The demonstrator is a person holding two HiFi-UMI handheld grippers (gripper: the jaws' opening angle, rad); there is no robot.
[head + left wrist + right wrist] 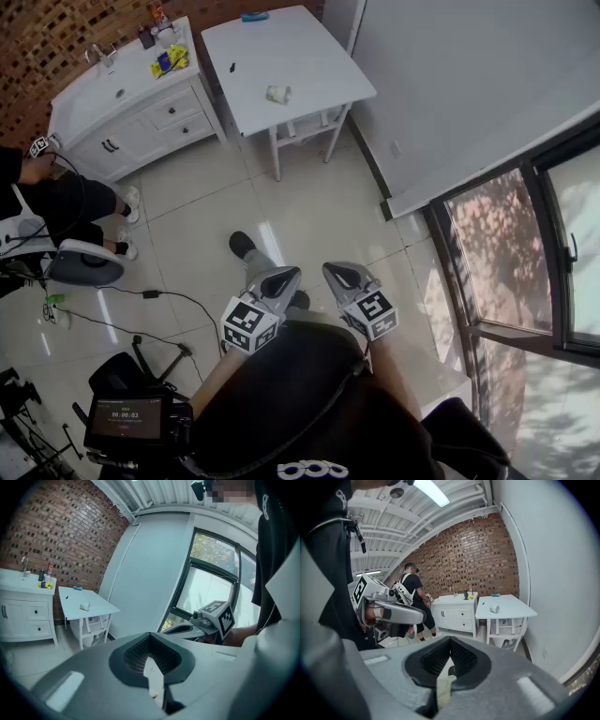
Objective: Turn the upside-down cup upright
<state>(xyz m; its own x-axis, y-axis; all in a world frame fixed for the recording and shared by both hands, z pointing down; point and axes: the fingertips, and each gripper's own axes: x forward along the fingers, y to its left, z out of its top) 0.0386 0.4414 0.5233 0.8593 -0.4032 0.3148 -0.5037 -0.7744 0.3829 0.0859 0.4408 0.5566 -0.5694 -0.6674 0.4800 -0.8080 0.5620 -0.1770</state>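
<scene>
My left claw and right claw are clenched shut and empty, side by side. The cup rests on the white worktop, well apart from both.

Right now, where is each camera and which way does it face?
Head view: on the person's head, looking steeply down; left gripper, right gripper, dark top show.
Left gripper view: on the left gripper, facing the white table; right gripper shows.
Right gripper view: on the right gripper, facing that table; left gripper shows.
All share the cup.
</scene>
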